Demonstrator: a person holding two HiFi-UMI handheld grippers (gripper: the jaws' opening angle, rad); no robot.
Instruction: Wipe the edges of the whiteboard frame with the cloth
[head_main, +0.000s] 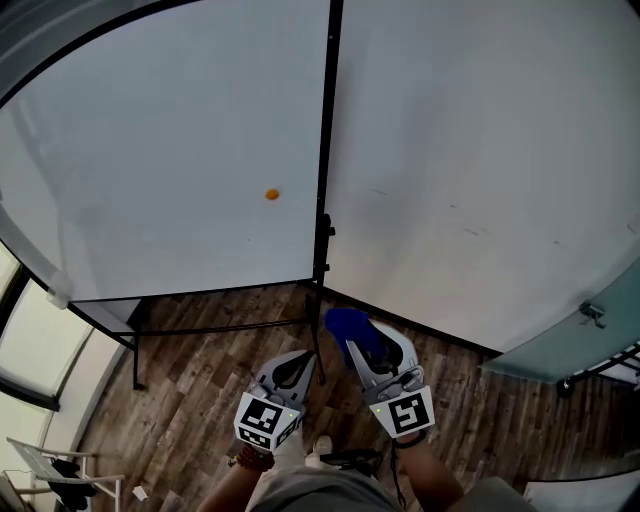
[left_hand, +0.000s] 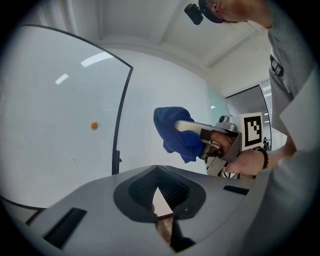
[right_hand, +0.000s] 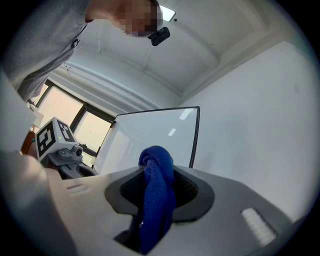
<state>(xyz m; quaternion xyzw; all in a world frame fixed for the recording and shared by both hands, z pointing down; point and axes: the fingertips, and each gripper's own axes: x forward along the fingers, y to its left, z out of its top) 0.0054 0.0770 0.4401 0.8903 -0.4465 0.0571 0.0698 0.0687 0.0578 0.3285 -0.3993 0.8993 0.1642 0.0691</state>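
Fuzzy blue cloth (right_hand: 157, 200), glossy smooth whiteboard (head_main: 180, 150), matt wood-plank floor (head_main: 200, 370).

Dark wood-plank floor (head_main: 200, 350) is laid throughout; a plain white wall (head_main: 480, 150) is seen ahead, faintly scuffed; a frosted glass panel (head_main: 560, 345) is set at its lower right; dark-framed windows (right_hand: 65, 112) are lit warm by daylight at the left; a white stepped ceiling (right_hand: 200, 45) is fitted with a bright light panel (right_hand: 167, 14) (pale furniture (head_main: 45, 465) at lower left cannot be identified).

Office; whiteboard (head_main: 180, 150); wood-plank floor (head_main: 200, 370); windows (right_hand: 75, 120)
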